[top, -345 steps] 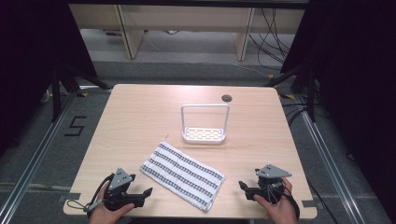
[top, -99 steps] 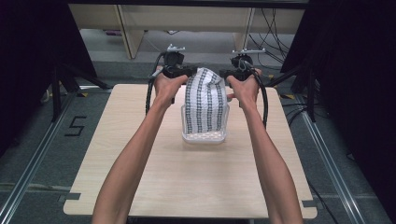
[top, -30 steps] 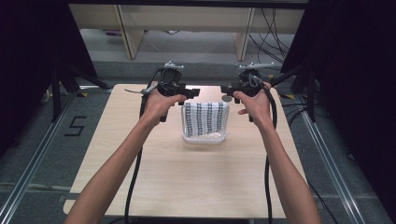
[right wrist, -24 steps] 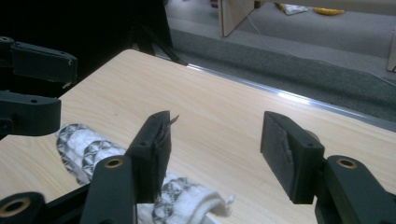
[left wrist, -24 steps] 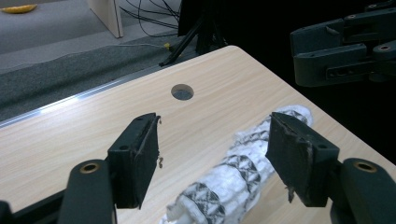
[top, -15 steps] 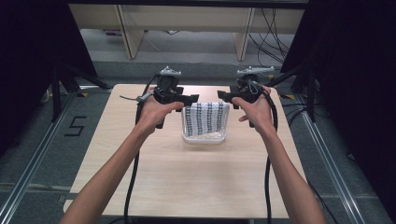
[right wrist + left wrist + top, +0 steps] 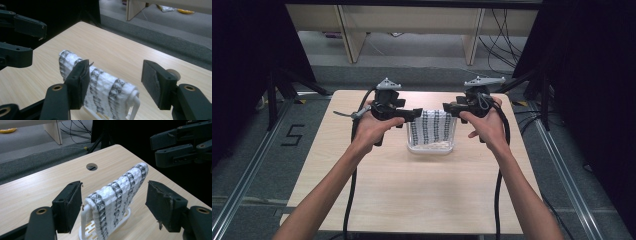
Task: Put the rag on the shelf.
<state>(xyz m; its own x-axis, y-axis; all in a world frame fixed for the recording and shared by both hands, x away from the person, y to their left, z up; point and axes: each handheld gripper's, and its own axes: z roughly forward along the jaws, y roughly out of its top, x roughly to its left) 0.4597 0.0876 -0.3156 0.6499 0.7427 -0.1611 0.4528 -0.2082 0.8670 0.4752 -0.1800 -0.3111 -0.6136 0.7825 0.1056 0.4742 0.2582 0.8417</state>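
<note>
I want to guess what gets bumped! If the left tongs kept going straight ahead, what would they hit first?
Probably the striped cloth draped over the white rack. It sits right between the open left tongs, just ahead. Depth is hard to judge, though.

Wooden table (image 7: 412, 190) with towel-draped white rack (image 7: 432, 148)

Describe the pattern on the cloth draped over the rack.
White textured cloth with dark stripes of diamond-like shapes; clearest in the left gripper view.
</note>
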